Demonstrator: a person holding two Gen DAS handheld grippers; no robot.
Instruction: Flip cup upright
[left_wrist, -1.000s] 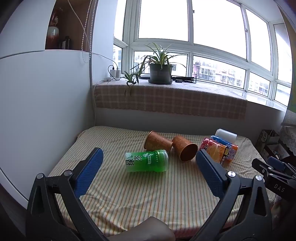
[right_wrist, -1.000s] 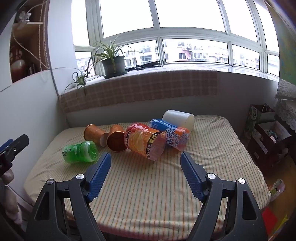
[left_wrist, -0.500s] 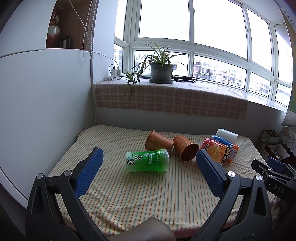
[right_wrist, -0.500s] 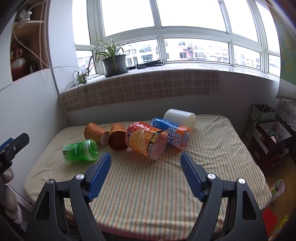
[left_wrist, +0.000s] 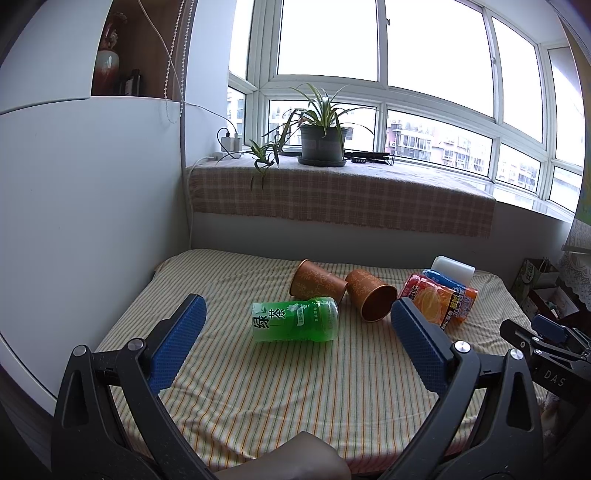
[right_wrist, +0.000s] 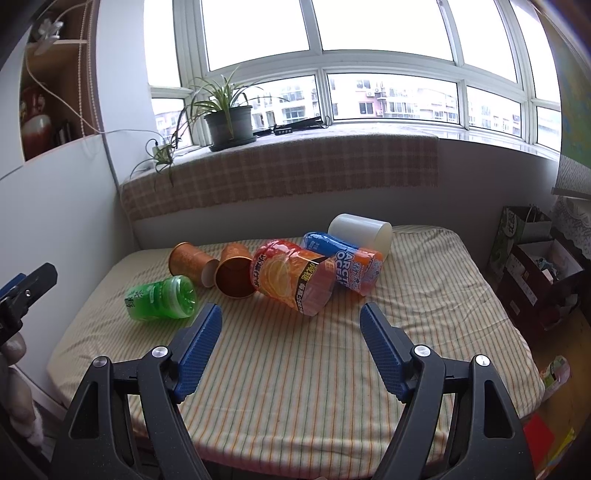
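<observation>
Several cups lie on their sides on a striped cloth table (left_wrist: 280, 391). A green cup (left_wrist: 295, 320) lies nearest my left gripper (left_wrist: 295, 332), which is open and empty, short of it. Behind it lie two brown patterned cups (left_wrist: 317, 283) (left_wrist: 369, 300). In the right wrist view the green cup (right_wrist: 162, 298), the brown cups (right_wrist: 192, 263) (right_wrist: 234, 273), an orange cup (right_wrist: 291, 277), a blue-and-orange cup (right_wrist: 343, 262) and a white cup (right_wrist: 360, 230) lie in a row. My right gripper (right_wrist: 291, 332) is open and empty, just short of the orange cup.
A white wall panel (left_wrist: 85, 206) borders the table's left side. A checked-cloth window ledge (right_wrist: 288, 170) with a potted plant (right_wrist: 229, 118) runs behind. Bags and boxes (right_wrist: 532, 254) stand on the floor to the right.
Both grippers have drifted slightly; the cups sit a little differently in each view. Both stay open and no cup has moved.
</observation>
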